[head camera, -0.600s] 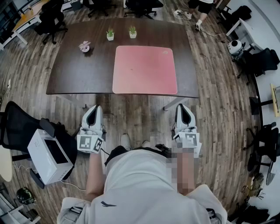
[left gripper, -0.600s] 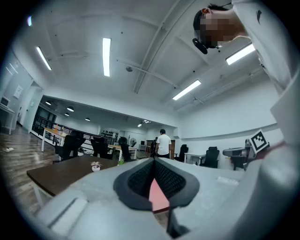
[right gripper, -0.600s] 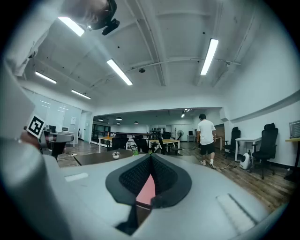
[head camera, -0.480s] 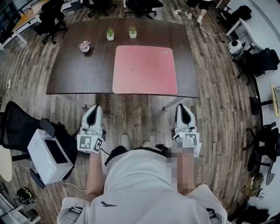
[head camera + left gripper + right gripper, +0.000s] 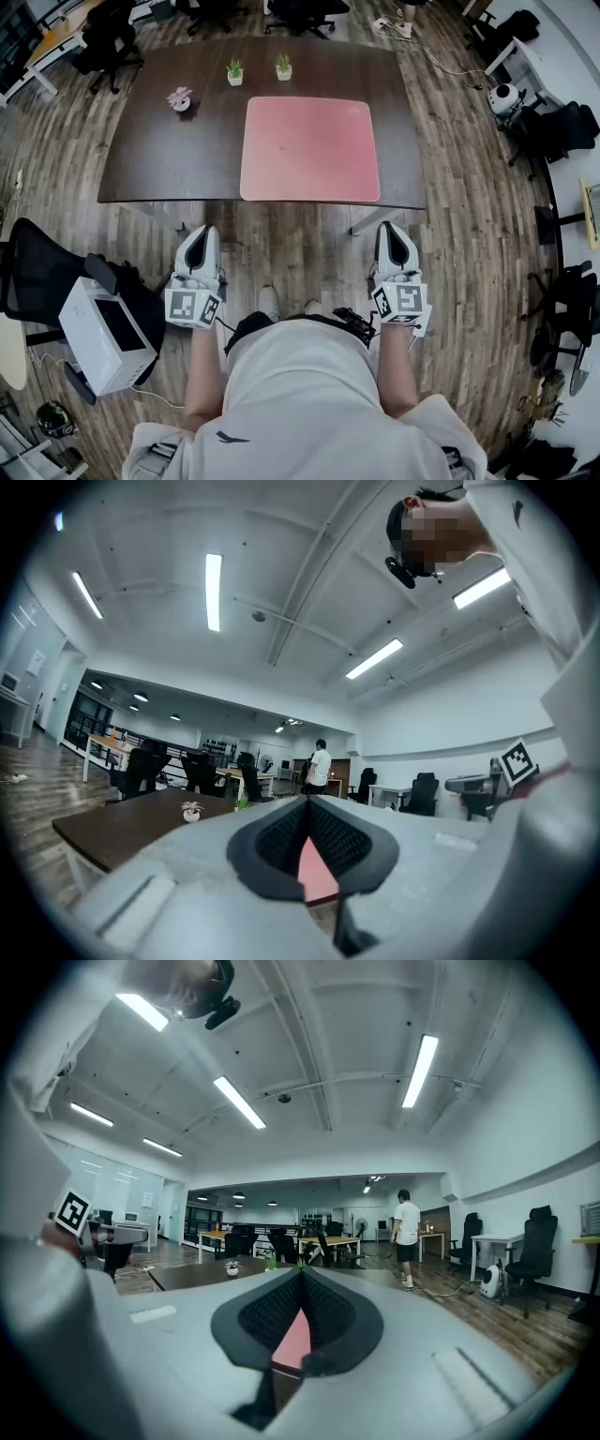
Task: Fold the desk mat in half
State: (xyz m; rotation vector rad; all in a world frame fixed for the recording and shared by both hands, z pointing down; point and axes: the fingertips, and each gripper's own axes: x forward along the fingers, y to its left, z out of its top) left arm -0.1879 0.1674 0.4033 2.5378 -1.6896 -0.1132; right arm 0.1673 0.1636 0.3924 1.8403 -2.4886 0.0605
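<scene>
Nothing is folded yet: on the dark worktop (image 5: 169,141) in the upper middle of the head view, the pink desk mat (image 5: 309,150) lies flat and fully open, reaching the near edge. The left hand-held gripper (image 5: 200,234) and right hand-held gripper (image 5: 394,232) hover lower in the frame, well short of it, jaws pressed together on nothing. A potted plant (image 5: 235,72), a second potted plant (image 5: 283,67) and a pink ornament (image 5: 180,97) stand beyond the mat, probably clear of the fold.

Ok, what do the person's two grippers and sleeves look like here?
The left gripper and right gripper match: white-grey shells, black mesh-textured pads, and a cube with black-and-white square markers on each. The person wears a pale short-sleeved shirt.
</scene>
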